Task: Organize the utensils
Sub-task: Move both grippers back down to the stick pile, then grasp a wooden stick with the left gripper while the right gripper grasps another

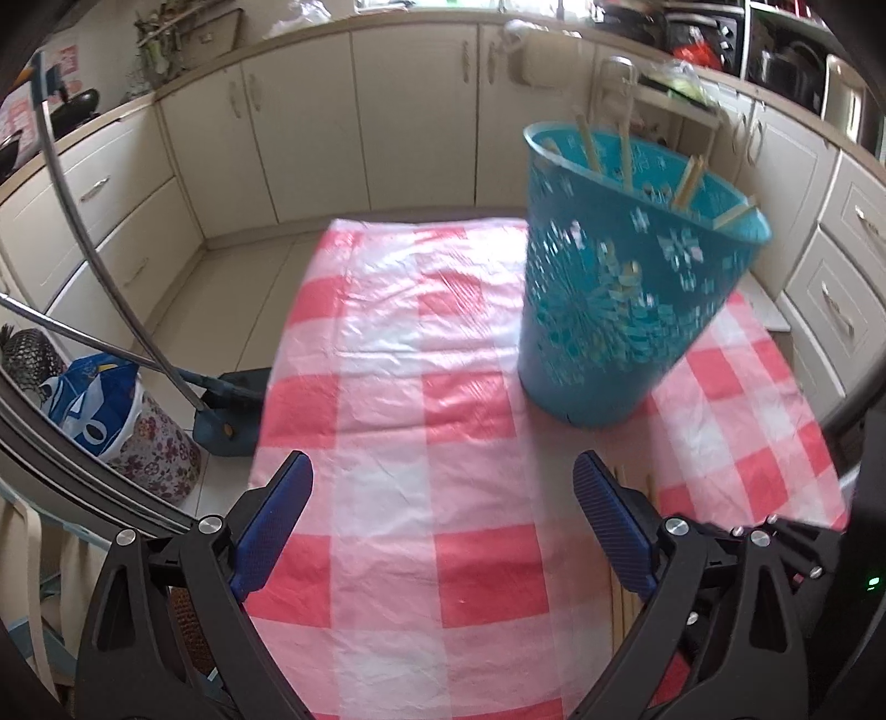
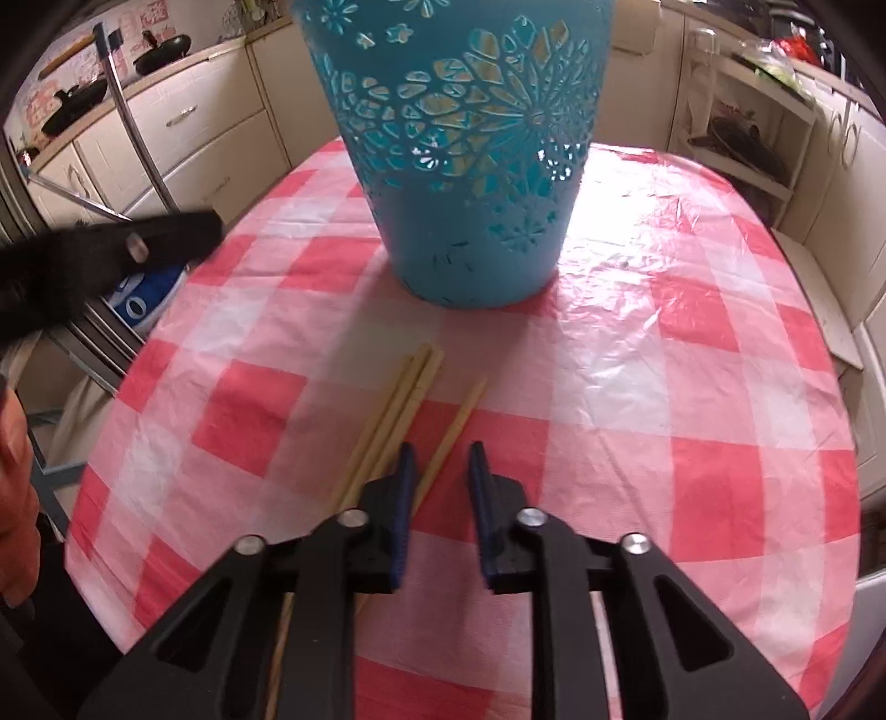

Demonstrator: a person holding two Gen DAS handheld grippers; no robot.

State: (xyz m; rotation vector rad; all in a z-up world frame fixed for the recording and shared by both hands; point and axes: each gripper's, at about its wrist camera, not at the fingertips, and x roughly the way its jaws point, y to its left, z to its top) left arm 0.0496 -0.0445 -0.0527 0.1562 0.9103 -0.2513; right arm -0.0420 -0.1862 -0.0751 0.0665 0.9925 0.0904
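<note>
A tabletop (image 2: 637, 387) with a red and white checked cover stands in a kitchen with cream cabinets (image 1: 310, 127). Loose chopsticks (image 2: 410, 399) lie near the teal basket (image 2: 470, 166), long axis pointing toward it. One lies between the right tongs (image 2: 440, 471), which are partly open, gripping nothing. The left tongs (image 1: 443, 487) are wide open.

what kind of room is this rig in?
Likely a home kitchen: cream cabinets line the walls, black pans sit on the counter, and a checkered tablecloth covers the table.
</note>
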